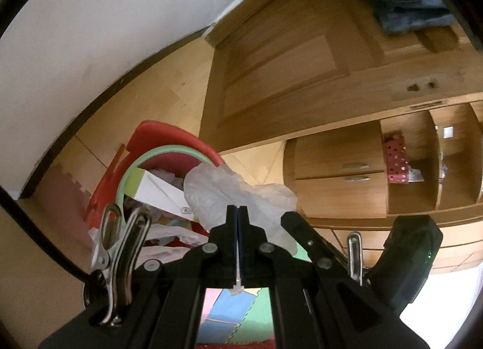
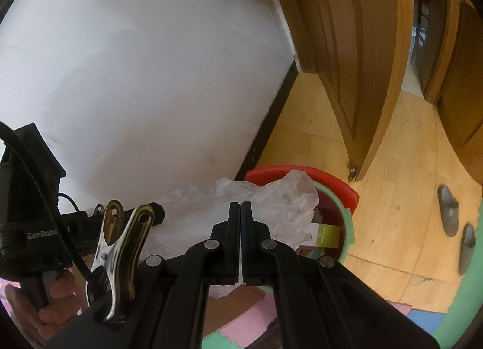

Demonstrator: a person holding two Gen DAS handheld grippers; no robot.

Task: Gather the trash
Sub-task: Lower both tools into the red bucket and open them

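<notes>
The left gripper point(image 1: 237, 210) is holding its jaws fully closed on the edge of a thin translucent plastic bag point(image 1: 238, 195), which is billowing just beyond the jaws and partly covering the red bin point(image 1: 169, 144) ahead and to their left. The right gripper point(image 2: 240, 207) is likewise clamping its jaws tight on the same bag point(image 2: 280, 201), the film spreading ahead of and to both sides of the jaws over the bin point(image 2: 305, 174). Inside the bin, a white and green box point(image 1: 157, 183) and crumpled paper are lying just past the jaws.
</notes>
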